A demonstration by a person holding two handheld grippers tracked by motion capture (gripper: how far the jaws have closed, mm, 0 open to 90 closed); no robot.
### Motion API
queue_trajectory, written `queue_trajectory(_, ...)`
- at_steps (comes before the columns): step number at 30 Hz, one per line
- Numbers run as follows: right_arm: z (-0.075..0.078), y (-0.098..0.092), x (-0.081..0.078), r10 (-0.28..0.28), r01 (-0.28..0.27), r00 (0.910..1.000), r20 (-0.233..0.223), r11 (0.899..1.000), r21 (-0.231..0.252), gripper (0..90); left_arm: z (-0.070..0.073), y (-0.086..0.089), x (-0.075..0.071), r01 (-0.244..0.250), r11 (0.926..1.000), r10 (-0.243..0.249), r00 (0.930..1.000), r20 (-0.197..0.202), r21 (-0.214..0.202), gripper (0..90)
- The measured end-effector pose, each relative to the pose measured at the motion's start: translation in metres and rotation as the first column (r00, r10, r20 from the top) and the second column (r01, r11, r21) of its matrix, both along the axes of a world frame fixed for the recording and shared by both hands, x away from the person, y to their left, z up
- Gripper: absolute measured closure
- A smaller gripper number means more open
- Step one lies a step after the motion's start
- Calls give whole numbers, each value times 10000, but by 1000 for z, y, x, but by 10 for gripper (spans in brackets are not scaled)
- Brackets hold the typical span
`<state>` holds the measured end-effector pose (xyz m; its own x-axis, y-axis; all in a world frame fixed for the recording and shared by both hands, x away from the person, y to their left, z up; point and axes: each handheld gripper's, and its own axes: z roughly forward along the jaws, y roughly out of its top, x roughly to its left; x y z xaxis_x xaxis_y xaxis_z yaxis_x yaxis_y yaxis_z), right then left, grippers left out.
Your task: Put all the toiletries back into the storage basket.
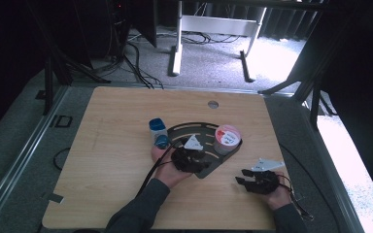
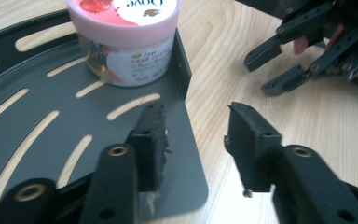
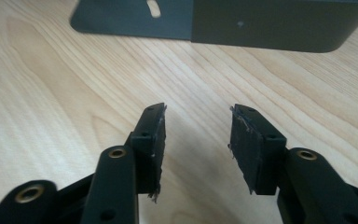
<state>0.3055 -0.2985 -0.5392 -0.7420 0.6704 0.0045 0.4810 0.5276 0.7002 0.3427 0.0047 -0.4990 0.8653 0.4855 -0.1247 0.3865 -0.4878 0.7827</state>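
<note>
High view: a dark slotted tray (image 1: 213, 167) lies mid-table with a pink-lidded jar (image 1: 227, 139) standing upright at its right end, and a blue bottle (image 1: 159, 133) just beside its left edge. The left gripper (image 1: 190, 159) hovers over the tray's near corner, its jaws apart with nothing clamped; in the left gripper view the tray's edge (image 2: 186, 154) sits between them. The right gripper (image 1: 258, 180) hangs near the tray over bare table (image 3: 65, 84), jaws apart and empty. To grip the tray well, the person should probably slide one left jaw under the thin rim before closing, keeping the tray level so the jar does not tip.
</note>
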Motion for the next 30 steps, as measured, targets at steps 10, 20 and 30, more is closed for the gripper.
queue_trajectory(10, -7, -1, -15, -755, 755, 9971, 75, 9971, 18, 588, 1, 33, -21, -62, 9997, 59, 9999, 105, 239, 829)
queue_trajectory(20, -11, 3, -12, -1370, 1371, 9905, 139, 9905, -78, 508, 3, 61, -32, -448, 9989, 450, 9987, 256, -98, 899)
queue_trajectory(30, -14, 3, -16, -1468, 1481, 9868, 691, 9889, -141, 596, 3, 81, -35, -772, 9969, 764, 9959, 481, 143, 896)
